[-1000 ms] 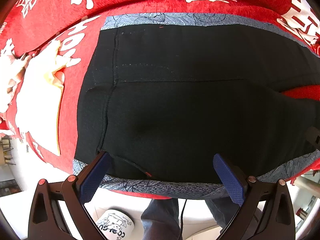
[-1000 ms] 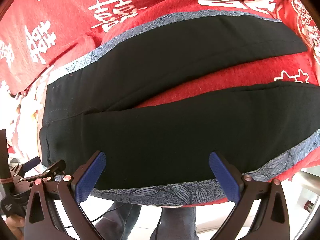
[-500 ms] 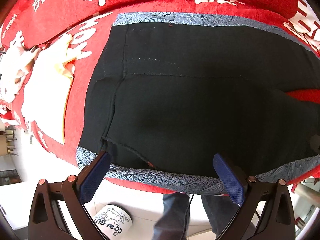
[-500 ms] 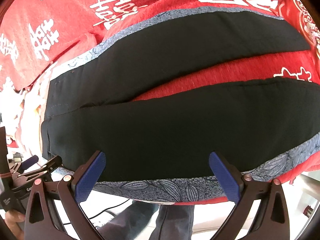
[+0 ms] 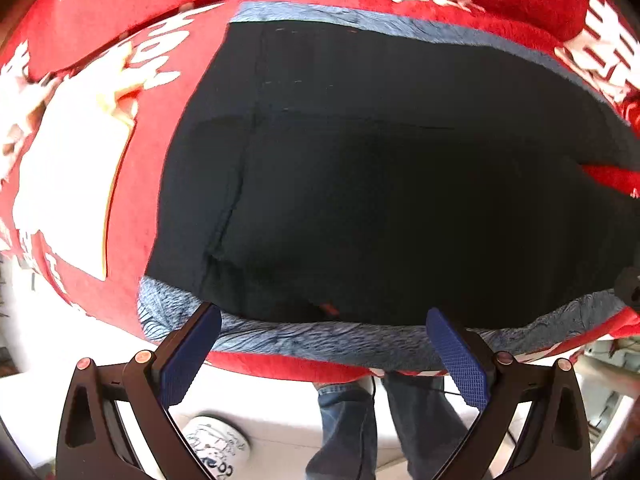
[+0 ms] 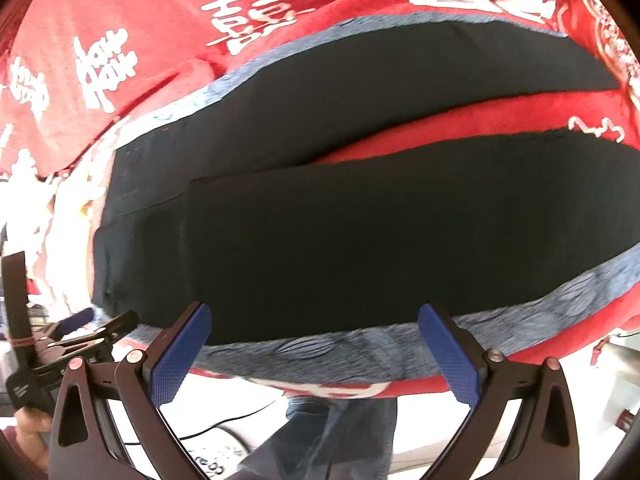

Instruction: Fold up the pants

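Black pants (image 5: 380, 200) lie flat on a grey-blue patterned cloth (image 5: 320, 340) over a red blanket. The left wrist view shows the waist end with seams. The right wrist view shows the pants (image 6: 360, 248) with both legs spread apart to the right, red blanket showing between them. My left gripper (image 5: 324, 344) is open and empty, hovering just off the pants' near edge. My right gripper (image 6: 316, 340) is open and empty at the near leg's edge. The left gripper also shows at the far left of the right wrist view (image 6: 80, 332).
The red blanket (image 6: 140, 20) with white characters covers the surface. A white-yellow cloth (image 5: 68, 168) lies left of the waist. The near table edge, a person's jeans (image 5: 352, 420), a white printed mug (image 5: 216, 448) and a cable sit below.
Both grippers have drawn back toward the near edge, so more patterned cloth and floor show below the pants. The pants have not moved.
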The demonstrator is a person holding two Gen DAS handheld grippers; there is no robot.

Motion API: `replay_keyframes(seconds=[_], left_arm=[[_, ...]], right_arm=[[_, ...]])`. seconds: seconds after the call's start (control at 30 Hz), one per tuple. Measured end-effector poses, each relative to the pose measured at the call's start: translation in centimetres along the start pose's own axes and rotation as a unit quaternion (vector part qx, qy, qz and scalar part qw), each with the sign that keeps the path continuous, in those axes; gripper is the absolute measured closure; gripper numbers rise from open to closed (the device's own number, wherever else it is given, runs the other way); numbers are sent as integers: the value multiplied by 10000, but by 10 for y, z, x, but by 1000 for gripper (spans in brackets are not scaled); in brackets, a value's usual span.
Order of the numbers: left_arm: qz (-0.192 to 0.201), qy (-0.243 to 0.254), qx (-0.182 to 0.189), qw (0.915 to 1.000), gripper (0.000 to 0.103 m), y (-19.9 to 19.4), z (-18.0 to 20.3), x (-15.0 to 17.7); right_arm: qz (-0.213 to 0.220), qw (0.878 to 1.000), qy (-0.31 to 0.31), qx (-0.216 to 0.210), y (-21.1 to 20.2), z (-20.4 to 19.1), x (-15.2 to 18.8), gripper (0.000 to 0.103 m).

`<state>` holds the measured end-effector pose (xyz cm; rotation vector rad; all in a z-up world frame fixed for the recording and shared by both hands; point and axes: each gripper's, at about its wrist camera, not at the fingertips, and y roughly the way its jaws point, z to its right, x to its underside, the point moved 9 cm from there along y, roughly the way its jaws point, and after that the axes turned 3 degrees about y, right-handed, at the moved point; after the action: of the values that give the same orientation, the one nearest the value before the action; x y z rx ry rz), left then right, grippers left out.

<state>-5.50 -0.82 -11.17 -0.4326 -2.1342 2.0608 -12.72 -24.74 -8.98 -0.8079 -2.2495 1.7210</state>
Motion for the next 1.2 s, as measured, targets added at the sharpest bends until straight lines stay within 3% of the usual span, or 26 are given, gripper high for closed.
replay_keyframes(seconds=[0.13,0.23,0.33,0.4,0.5,0.73,0.77,0.8,0.83,0.87,0.9,0.93,0.97,1.07,1.13,1.2], left_arm=[[143,-318,305,9989,0,-4,-24,13],[24,-705,893,9935,0,1,-37,31],[19,-1104,1514,9823,0,10,-47,47],[8,-1481,1936,9698,0,19,-54,52],[48,-1976,2349,9517,0,28,-59,52],[14,-2593,2566,9311,2,45,-74,36],[-8,-2676,2550,9292,5,47,-78,35],[-40,-2752,2528,9275,6,48,-81,34],[-16,-2750,2466,9293,18,45,-83,33],[74,-2618,2293,9375,25,40,-86,32],[127,-2435,2161,9454,36,36,-88,32],[174,-2236,2014,9535,47,34,-90,31],[187,-2085,1909,9590,48,34,-91,33],[341,-1761,1894,9654,49,37,-92,38],[389,-1528,1726,9723,49,35,-91,41],[330,-1585,1728,9715,48,36,-90,41]], right_arm=[[-270,9963,175,-796,1,-13,18,0],[-510,9872,451,-1443,10,-23,42,0],[-765,9798,655,-1729,28,-24,66,2],[-893,9754,834,-1837,38,-20,79,12],[-925,9653,1281,-2079,56,-10,85,17],[-854,9325,2147,-2777,71,2,76,17],[-836,9306,2188,-2813,72,3,75,19],[-811,9283,2231,-2863,74,4,75,36],[-819,9224,2350,-2953,75,3,75,52],[-877,9166,2479,-3010,73,3,73,79],[-870,9132,2554,-3054,70,6,71,91],[-764,9145,2530,-3062,66,4,66,95],[-688,9173,2433,-3076,61,5,65,97],[-680,9307,2139,-2889,60,8,73,99],[-831,9313,2263,-2729,71,20,86,99],[-841,9281,2357,-2756,71,23,90,99]])
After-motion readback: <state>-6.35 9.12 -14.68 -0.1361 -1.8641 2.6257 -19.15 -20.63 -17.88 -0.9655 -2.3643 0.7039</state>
